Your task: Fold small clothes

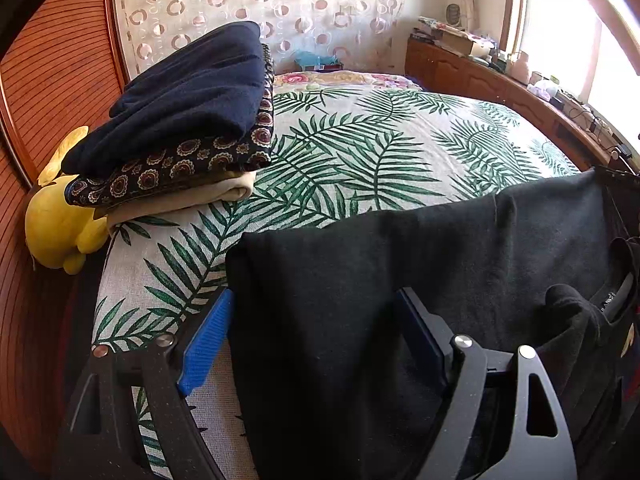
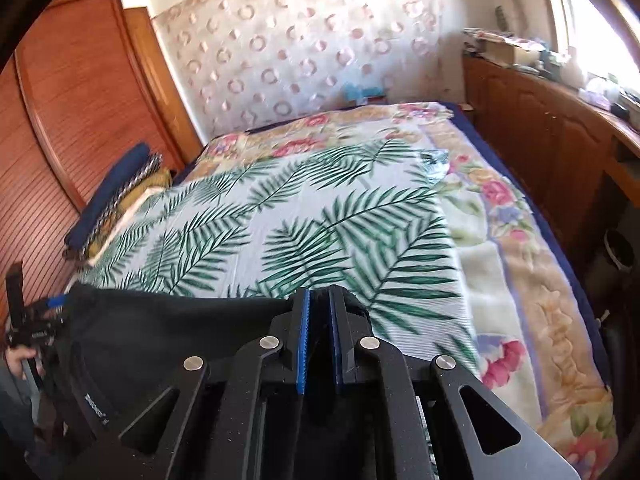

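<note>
Right fingers: your right gripper [image 2: 318, 300] has its blue pads nearly together, with a dark fold of the black garment [image 2: 168, 320] pinched at the tips, by its right edge.
Left fingers: your left gripper [image 1: 316, 316] stands wide apart; one blue pad [image 1: 208, 344] lies on the bedspread just beside the garment's left edge, the other sits on top of the black cloth. Nothing is clamped there yet.
Garment: the black garment [image 1: 400, 264] lies spread on the near part of the palm-leaf bedspread [image 1: 360, 140], its neck opening toward the right in the left wrist view.
Step in hand: you look to be taking hold of both side edges for a fold; one side is gripped, the other only straddled.
Next move: close the left pads on the edge before you lift, and take a single layer if you can, then carry both sides evenly so the cloth does not skew.
Finished pile: a stack of folded clothes [image 1: 180, 120], navy on top, sits well apart at the far left, beside a yellow plush toy [image 1: 60, 224].
Writing: a label [image 2: 96, 408] inside the collar shows pale lettering, too small and blurred to read; the left wrist view gives no clearer reading.
</note>
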Motion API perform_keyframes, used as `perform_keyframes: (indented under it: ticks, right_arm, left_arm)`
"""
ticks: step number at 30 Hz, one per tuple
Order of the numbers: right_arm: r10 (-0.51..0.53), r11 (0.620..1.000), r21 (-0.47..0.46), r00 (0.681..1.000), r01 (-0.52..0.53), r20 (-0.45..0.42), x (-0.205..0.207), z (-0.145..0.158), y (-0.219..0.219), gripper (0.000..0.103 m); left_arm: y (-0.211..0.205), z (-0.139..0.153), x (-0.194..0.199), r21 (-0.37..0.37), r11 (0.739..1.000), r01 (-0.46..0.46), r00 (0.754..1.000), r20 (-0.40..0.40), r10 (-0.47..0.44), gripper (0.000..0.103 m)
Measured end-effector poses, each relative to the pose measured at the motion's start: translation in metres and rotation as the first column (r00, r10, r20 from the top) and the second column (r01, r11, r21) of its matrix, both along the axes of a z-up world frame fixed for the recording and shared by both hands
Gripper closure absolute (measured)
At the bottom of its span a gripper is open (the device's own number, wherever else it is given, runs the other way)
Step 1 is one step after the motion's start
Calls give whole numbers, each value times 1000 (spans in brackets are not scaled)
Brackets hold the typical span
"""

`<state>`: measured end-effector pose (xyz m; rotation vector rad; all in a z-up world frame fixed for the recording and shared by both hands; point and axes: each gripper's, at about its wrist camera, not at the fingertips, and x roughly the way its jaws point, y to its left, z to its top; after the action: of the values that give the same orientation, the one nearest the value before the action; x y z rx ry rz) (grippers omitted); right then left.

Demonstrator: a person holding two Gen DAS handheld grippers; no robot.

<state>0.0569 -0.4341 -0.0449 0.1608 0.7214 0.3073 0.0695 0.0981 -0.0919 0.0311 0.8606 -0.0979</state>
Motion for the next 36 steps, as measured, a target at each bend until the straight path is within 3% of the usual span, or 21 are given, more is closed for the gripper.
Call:
perform_keyframes:
  ticks: [2, 4, 10, 11, 14, 15, 21, 24, 27, 32, 34, 36]
  right_arm:
    - [-24, 999, -45, 1000, 24, -10, 2, -4, -3, 99]
    - [-18, 999, -30, 1000, 17, -22, 2, -6, -7, 99]
    - [13, 997, -80, 999, -10, 34, -9, 3, 2, 98]
    - [17, 996, -92, 999, -14, 40, -8, 3, 6, 91]
    - [67, 993, -104, 998, -65, 16, -2, -3, 13, 47]
    - [80, 991, -108, 997, -79, 7, 0, -6, 15, 42]
    - [52, 978, -197, 995, -68, -84, 23, -28, 16, 41]
    - [47, 976, -207, 995, -64, -83, 28, -28, 18, 33]
    - [55, 974, -217, 995, -72, -84, 31, -28, 19, 31]
    - [87, 966, -237, 993, -103, -77, 24, -27, 26, 31]
    - [114, 954, -270, 991, -127, -67, 19, -28, 32, 37]
    - [148, 954, -254, 987, -161, -68, 17, -27, 35, 58]
  left_arm:
    - [1, -1, 0, -1, 1000, -1, 1000, 0, 1, 21]
    - [1, -1, 0, -1, 1000, -6, 1000, 0, 6, 21]
    - [4, -2, 3, -20, 1000, -21, 1000, -8, 21, 20]
    - [4, -2, 3, -21, 1000, -22, 1000, -8, 22, 20]
    - [4, -2, 4, -21, 1000, -21, 1000, -10, 21, 20]
    - [5, -2, 4, -23, 999, -22, 1000, -12, 22, 20]
    - [15, 9, 13, -18, 999, -35, 999, 3, 35, 20]
    - [22, 12, 18, -28, 999, -46, 999, 11, 46, 20]
    - [27, 7, 26, -19, 998, -54, 999, -12, 53, 20]
    - [33, -1, 28, -75, 996, -56, 998, -32, 53, 24]
    - [31, -1, 25, -78, 996, -50, 999, -20, 49, 29]
    - [28, -1, 22, -77, 996, -34, 999, -15, 33, 37]
